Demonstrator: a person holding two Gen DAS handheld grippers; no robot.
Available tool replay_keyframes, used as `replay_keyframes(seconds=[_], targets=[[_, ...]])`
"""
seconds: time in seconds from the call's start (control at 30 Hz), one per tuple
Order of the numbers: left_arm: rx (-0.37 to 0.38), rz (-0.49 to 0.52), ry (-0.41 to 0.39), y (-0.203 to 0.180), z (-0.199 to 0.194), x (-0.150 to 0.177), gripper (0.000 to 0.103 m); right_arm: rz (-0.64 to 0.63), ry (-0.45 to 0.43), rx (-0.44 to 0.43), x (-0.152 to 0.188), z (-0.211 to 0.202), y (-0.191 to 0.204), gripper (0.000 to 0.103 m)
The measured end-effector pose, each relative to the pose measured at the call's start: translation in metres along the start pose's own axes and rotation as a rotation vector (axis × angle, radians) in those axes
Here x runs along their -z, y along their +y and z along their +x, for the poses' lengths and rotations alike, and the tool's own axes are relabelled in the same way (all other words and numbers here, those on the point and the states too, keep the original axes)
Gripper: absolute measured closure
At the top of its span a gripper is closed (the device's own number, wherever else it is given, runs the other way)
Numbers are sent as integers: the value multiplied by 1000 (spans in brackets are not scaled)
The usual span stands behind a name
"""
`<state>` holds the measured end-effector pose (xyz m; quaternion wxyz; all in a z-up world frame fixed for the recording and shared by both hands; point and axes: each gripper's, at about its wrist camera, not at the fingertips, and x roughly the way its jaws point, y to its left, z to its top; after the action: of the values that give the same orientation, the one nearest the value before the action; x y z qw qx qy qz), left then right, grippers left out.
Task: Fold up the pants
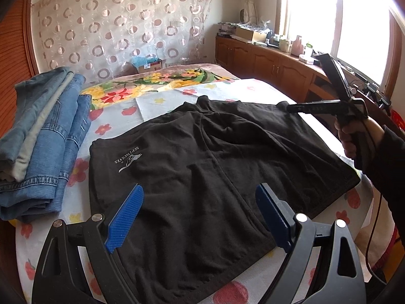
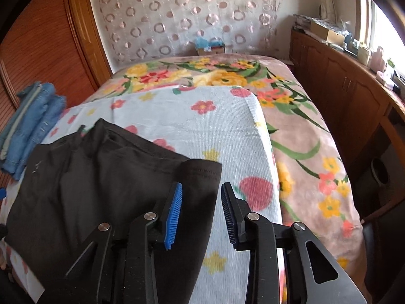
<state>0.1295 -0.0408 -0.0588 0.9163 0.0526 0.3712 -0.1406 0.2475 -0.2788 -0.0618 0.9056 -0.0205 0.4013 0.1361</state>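
- The black pants lie flattened on the flowered sheet that covers the bed; they are the landmark for everything below.
- To one side of the pants, near the wooden wall, sits a stack of folded jeans, close to the black cloth but apart from it.
- The left gripper hovers over the near part of the pants with its jaws wide apart and nothing between the blue pads.
- The right gripper is at the hemmed corner of the pants, on the side away from the jeans. Its jaws stand partly apart; one pad is over the black cloth, the other over bare sheet, and no cloth is pinched.
- Judged from this, the fold is not yet started: neither gripper has hold of the fabric.
- Risk: the right jaws straddle the hem edge, so closing here may catch only the top layer, or the sheet with it, and the lift would drag the sheet or peel the layers apart.
- Risk: the cloth near the waist is wrinkled, so a fold made now may set creases in.
- Risk: a wide swing toward the jeans could knock that stack.
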Motion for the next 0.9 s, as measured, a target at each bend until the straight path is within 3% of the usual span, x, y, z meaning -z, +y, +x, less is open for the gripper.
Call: replay_keyframes(seconds=[0.17, 0.23, 0.33, 0.47, 0.57, 0.73, 0.9], targets=[[-7, -21, 38, 7, 11, 7, 12, -13, 15, 29, -7, 1, 11, 80], [-5, -32, 56, 10, 15, 11, 12, -23, 18, 25, -12, 0, 15, 94], [-13, -31, 71, 13, 18, 16, 12, -45, -8, 31, -12, -6, 15, 101], [-9, -48, 85, 17, 20, 21, 12, -9, -31, 119, -12, -22, 6, 101], [-3, -57, 91, 19, 22, 24, 12, -1, 0, 136, -3, -21, 5, 101], [-2, -60, 106, 19, 24, 27, 12, 6, -27, 120, 4, -38, 16, 100], [-1, -56, 135, 20, 32, 30, 12, -39, -68, 113, 9, -56, 30, 82]])
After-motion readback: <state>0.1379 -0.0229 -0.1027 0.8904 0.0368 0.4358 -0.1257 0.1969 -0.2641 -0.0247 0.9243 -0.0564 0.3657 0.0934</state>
